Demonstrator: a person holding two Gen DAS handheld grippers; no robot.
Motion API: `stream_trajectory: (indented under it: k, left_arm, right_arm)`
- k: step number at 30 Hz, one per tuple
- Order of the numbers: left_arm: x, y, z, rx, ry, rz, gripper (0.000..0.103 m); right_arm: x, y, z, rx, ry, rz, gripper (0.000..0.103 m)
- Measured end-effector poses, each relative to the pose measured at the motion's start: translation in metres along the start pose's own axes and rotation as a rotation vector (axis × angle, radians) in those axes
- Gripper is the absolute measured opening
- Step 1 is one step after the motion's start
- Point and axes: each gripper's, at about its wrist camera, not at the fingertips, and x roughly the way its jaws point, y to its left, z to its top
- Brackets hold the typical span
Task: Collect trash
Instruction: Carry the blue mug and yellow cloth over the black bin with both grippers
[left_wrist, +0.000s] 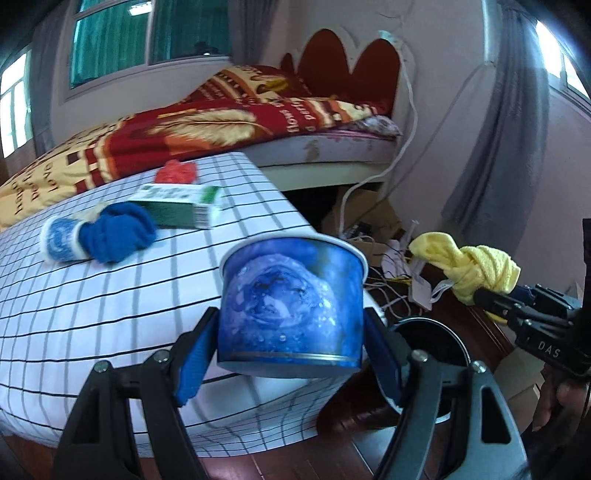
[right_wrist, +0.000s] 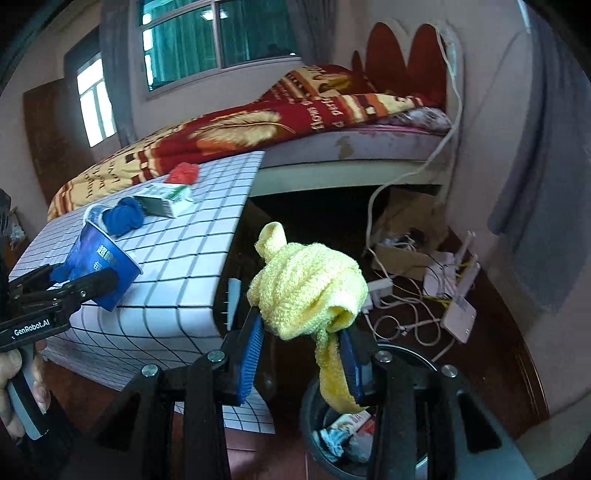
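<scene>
Over on the left of the table (left_wrist: 110, 317), with its checked cloth, we see a blue cloth bundle (left_wrist: 110, 236) lying next to a small blue-and-white cup (left_wrist: 59, 240) on its side. Just beyond sits a green and white carton (left_wrist: 177, 203), and behind that a red crumpled piece (left_wrist: 176, 172) near the far edge, with the bed (left_wrist: 221, 125) right behind.

Moving along, our left hand-held gripper (left_wrist: 290, 332) is clamped on a blue paper cup (left_wrist: 291, 302), blue pads pressed against both sides. The cup hangs off the table's right edge, close above the black trash bin (left_wrist: 439, 343) on the floor.

Further right, our right hand-held gripper (right_wrist: 301, 343) is squeezing a knotted yellow cloth (right_wrist: 306, 291), one tail drooping past the right finger. In the right wrist view it hangs directly over the trash bin (right_wrist: 314, 424), where paper scraps and a bluish rag already lie.

Far right, a tangle of cables (right_wrist: 406, 317) and a white router (right_wrist: 460, 317) sit on the floor by the wall.
</scene>
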Motion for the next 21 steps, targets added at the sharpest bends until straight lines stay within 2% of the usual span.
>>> stream_trajectory:
  k: [11,21]
  left_arm:
    - [0.019,-0.062,-0.002,0.084,0.032,-0.096,0.076]
    - [0.044,-0.117,-0.014,0.153,0.093,-0.178,0.076]
  right_arm:
    - [-0.006,-0.047,-0.027,0.057,0.039,-0.067,0.042]
    - [-0.012,-0.088,-0.055,0.095,0.086,-0.119,0.042]
